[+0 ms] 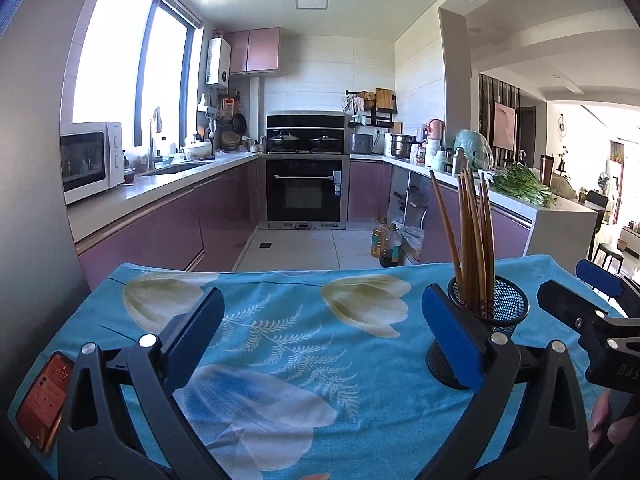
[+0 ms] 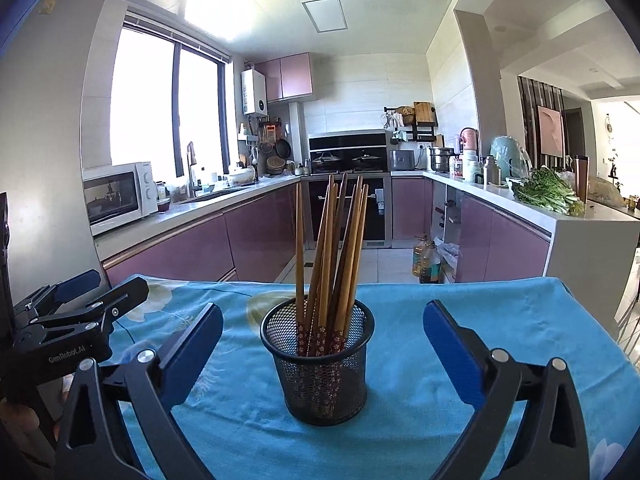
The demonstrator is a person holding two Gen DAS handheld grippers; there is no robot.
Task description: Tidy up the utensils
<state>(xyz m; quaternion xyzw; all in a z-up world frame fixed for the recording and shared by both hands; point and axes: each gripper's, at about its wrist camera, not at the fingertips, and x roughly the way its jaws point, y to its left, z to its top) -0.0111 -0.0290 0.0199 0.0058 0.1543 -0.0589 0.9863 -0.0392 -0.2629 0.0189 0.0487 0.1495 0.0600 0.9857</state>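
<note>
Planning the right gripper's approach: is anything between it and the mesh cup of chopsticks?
Nothing visible: the mesh cup with its chopsticks stands straight ahead of the open right gripper, only bare tablecloth around it.

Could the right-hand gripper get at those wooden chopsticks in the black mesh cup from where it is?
Probably yes. The right gripper is open, the black mesh cup sits centred just ahead of it, and the wooden chopsticks stand clear above the rim, nothing between.

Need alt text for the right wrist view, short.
A black mesh cup full of upright wooden chopsticks stands on a blue floral tablecloth, centred between the open blue-padded fingers of the right claw. The left claw shows at the left edge, with a kitchen beyond.
</note>
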